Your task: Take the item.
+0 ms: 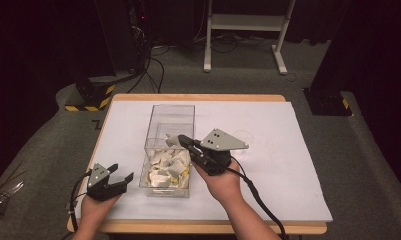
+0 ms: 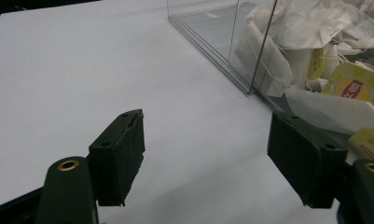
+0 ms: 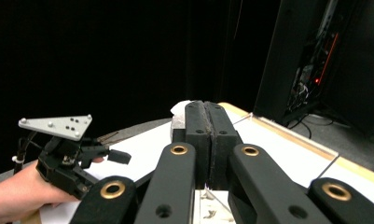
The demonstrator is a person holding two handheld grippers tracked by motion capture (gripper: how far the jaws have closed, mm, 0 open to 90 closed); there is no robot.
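The right gripper has its two black jaws squeezed tight together, and a white tea bag is pinched between them. In the right gripper view a bit of white paper pokes out beside the shut jaws. The tea bag is up in the air, over the middle of the clear plastic box, above the pile.

The left gripper has its jaws wide apart and holds nothing. It rests low on the white table sheet, just beside the near left corner of the box, not touching it.

The pile of tea bags lies at the near end of the box, white bags with some yellow tags mixed in. The far end of the box is bare.

I think the job is moving tea bags out of the box or into it, one at a time; I cannot tell which way. One bag is in hand now. No bags lie on the sheet outside the box, so most of the work looks like it is left to do.
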